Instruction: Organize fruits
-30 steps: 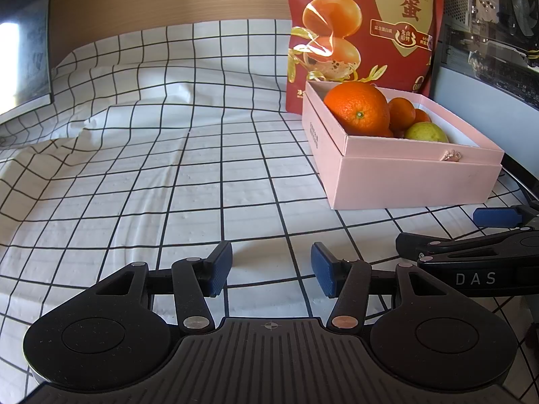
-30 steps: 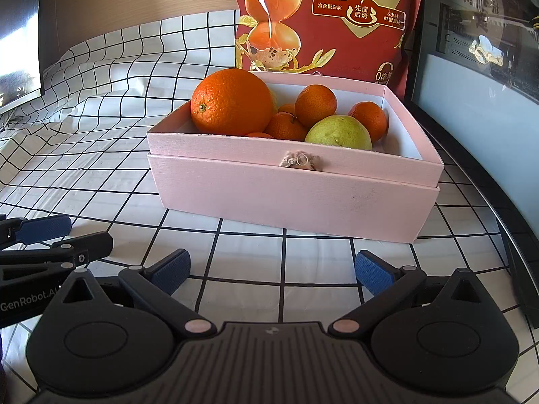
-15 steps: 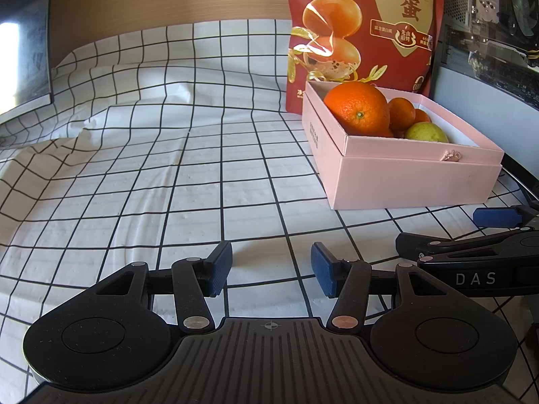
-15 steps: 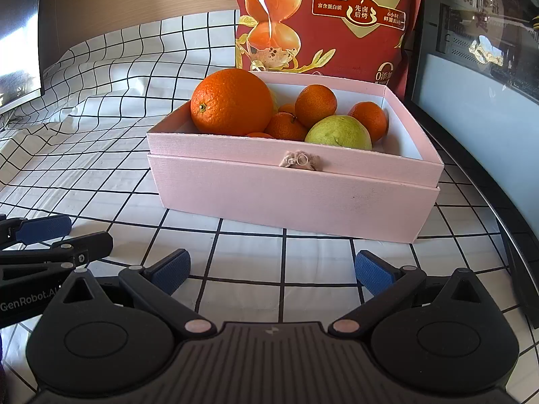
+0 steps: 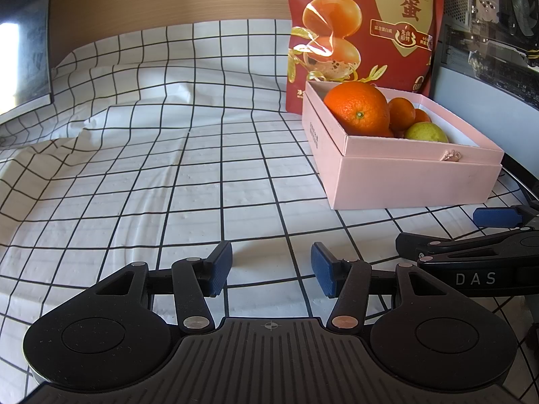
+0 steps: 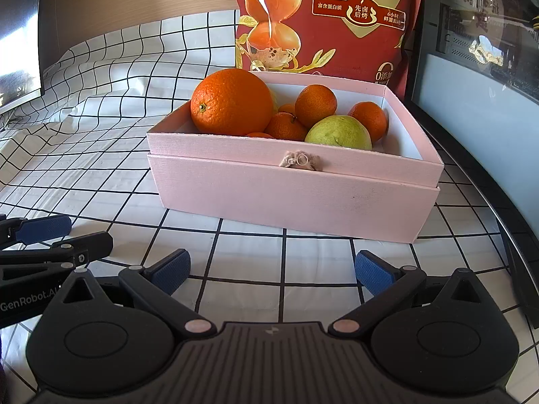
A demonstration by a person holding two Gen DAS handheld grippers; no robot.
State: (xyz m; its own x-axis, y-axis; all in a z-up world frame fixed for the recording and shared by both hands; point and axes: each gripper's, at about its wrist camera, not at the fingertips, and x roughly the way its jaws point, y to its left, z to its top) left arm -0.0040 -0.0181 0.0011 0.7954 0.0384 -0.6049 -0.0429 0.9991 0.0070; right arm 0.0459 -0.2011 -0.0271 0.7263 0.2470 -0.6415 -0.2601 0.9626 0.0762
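Sitting in the pink box (image 6: 293, 195) right now is all the fruit I can spot: one big orange (image 6: 231, 102) at the box's left end, a handful of little mandarins (image 6: 316, 105) behind and beside it, and a green pear-ish fruit (image 6: 338, 133) up against the front wall. The box sits toward the far right corner of the bench, on the checked cloth (image 5: 168, 175), with a red snack bag (image 6: 323, 17) standing just behind it. No loose fruit on the cloth that I can see, so this fits either fruit already gathered in or fruit waiting to be taken out, can't call it.

Handling guess: the big orange looks firm and fairly heavy, round with a dimpled skin, so it should grip okay across its widest part but could roll if nudged. The mandarins are probably light and a bit squishy, easy to crush, so a gentle squeeze around the middle. The green one looks smooth, maybe slippery, and it's wedged low behind the wall, so coming from above seems best. The box itself looks like thin card, likely to slide if bumped.

Left tongs (image 5: 271, 268) sit low over the cloth near the front edge, partly open, holding nothing. Right tongs (image 6: 273, 269) are just beside them, spread wide, empty, aimed straight at the box's front wall.
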